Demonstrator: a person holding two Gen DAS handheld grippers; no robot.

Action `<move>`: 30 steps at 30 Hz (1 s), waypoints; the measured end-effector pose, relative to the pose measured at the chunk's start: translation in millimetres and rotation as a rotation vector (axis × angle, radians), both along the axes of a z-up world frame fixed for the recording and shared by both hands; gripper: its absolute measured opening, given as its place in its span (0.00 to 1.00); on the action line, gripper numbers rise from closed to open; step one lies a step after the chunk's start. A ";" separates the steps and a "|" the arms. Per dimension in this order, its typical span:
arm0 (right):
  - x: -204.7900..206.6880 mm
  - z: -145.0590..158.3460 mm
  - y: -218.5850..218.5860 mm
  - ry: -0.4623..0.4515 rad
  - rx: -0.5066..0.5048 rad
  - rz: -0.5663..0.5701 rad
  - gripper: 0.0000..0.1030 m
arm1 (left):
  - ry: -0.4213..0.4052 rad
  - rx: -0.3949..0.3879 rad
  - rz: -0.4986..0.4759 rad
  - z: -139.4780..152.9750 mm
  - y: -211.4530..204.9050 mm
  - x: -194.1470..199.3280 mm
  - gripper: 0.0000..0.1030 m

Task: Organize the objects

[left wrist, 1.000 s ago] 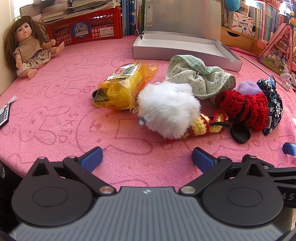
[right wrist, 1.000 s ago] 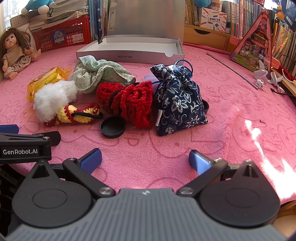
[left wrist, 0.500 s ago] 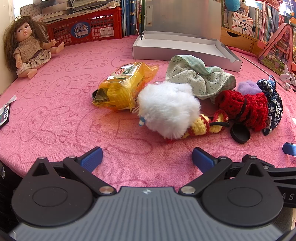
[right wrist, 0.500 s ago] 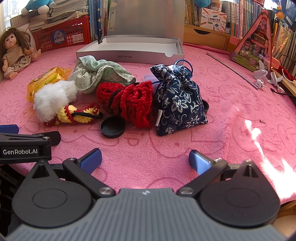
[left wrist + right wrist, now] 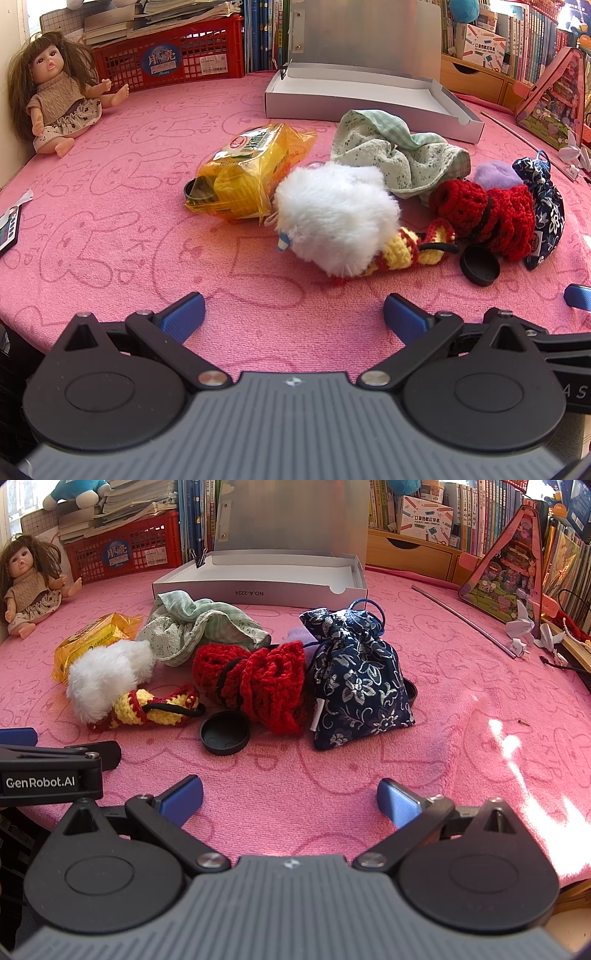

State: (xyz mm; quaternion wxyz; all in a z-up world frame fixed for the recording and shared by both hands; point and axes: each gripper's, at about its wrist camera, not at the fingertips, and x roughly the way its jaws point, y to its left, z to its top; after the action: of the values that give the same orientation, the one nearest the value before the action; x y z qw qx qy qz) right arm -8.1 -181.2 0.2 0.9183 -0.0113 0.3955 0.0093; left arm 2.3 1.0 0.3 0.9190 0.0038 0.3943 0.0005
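Nothing has moved: both grippers, left [image 5: 293, 314] and right [image 5: 290, 794], hover empty with jaws apart. Pile lies ahead, short of the box [image 5: 258, 578]; the pouch [image 5: 360, 679] is nearest the right.

Legible markings are few. In the right wrist view, the black arm of the left gripper [image 5: 51, 775] at the lower left of the frame carries "GenRobot.AI" in white. The front wall of the shallow white cardboard box [image 5: 258, 592] in the upper middle shows "NO.A-2224", printed upside down. A blue round sticker on the red plastic crate [image 5: 162, 59], upper left of the left wrist view, bears two white Chinese characters. Print on the yellow plastic packet [image 5: 251, 147] is too small to read.
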 end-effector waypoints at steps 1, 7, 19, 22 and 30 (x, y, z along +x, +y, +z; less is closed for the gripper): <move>-0.1 0.1 -0.2 0.000 0.000 0.000 1.00 | 0.000 0.000 0.000 0.0 0.0 -0.1 1.00; -0.9 0.7 -1.0 -0.001 0.000 0.001 1.00 | 0.000 0.000 0.000 0.0 -0.1 -0.1 1.00; -2.1 1.0 -1.8 -0.008 -0.001 -0.002 1.00 | -0.011 0.003 -0.014 0.6 -0.2 -2.3 1.00; -2.6 0.9 -2.6 -0.015 0.003 -0.003 1.00 | -0.027 0.002 -0.036 -0.7 1.4 -2.6 1.00; -2.7 2.2 1.7 -0.041 0.018 0.023 0.94 | -0.042 -0.001 -0.062 -0.9 4.7 -3.3 1.00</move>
State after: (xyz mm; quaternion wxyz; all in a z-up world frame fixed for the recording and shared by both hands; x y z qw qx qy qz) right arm -10.8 -179.5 2.4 0.9262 -0.0076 0.3762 0.0230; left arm -0.9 5.7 -0.6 0.9266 0.0154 0.3747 -0.0279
